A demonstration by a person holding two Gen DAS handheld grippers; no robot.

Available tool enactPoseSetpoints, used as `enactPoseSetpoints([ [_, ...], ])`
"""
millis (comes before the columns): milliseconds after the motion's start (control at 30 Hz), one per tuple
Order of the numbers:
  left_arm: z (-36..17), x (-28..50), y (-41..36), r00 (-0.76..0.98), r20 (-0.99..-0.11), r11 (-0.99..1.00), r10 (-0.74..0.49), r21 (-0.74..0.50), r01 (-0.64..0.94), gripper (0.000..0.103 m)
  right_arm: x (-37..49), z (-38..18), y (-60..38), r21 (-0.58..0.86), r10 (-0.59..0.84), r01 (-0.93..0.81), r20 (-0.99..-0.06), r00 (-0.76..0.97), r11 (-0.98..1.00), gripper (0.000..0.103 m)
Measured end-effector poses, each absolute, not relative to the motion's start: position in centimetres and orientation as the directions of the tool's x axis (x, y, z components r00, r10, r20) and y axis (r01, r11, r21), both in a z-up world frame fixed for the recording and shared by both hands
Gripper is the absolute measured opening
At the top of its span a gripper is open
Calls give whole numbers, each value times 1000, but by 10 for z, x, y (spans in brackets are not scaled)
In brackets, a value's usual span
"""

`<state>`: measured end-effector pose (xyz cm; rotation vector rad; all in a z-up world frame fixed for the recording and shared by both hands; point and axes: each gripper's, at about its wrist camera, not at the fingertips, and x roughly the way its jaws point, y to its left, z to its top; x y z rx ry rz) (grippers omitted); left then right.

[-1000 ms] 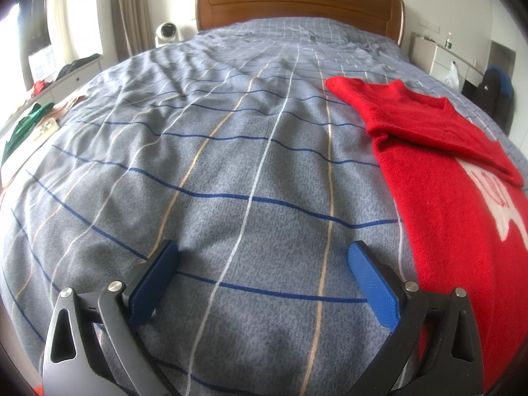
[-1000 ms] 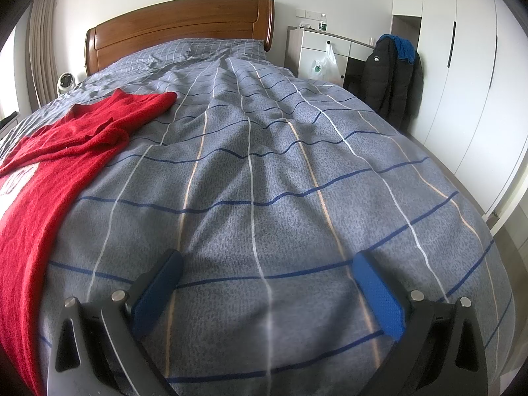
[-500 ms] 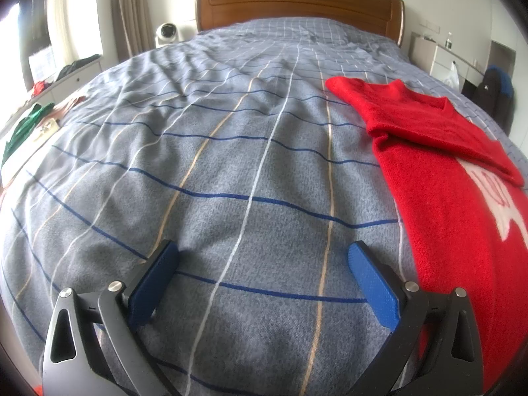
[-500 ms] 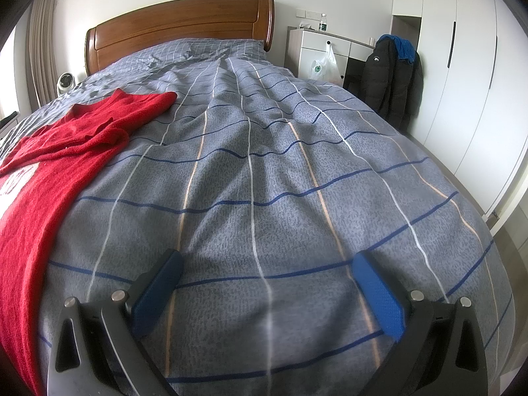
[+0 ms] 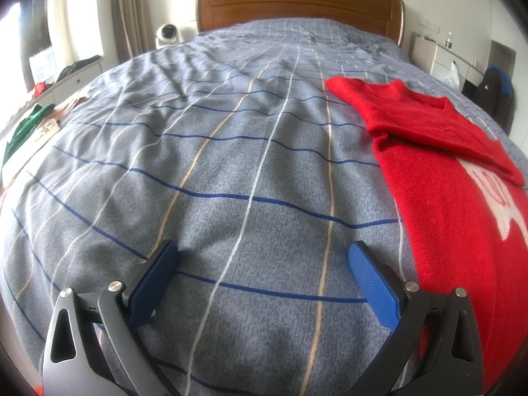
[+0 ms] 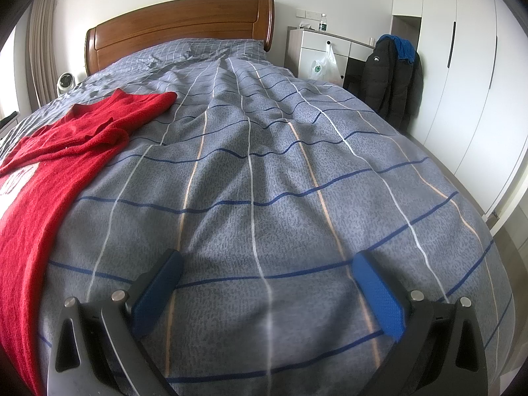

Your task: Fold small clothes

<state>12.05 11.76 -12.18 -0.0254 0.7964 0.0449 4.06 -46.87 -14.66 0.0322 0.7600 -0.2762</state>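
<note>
Red sweater (image 5: 445, 198) flat on bed (image 5: 231, 165), long axis near-to-far. Lies right of left gripper (image 5: 260, 257), left of right gripper (image 6: 267, 264). Both spread wide, empty. Left gripper appears nearer its edge.

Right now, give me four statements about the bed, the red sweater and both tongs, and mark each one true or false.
1. The left tongs are open and empty. True.
2. The red sweater is gripped by the right tongs. False: they are open over bare bedspread.
3. One sleeve is folded across the sweater's chest. True.
4. The sweater hangs on the headboard. False: it lies on the bedspread.
</note>
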Motion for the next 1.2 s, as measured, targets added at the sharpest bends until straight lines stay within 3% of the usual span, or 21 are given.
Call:
enactPoseSetpoints([
  [867,-106,108,123,675,-738,998,11,-30,-49,102,38,-143,-468,-64,-219,244,-691,689,968,102],
  [1200,-87,62,122,563,-785,960,-259,-272,63,102,17,-101,-454,-24,-133,163,-699,703,986,101],
])
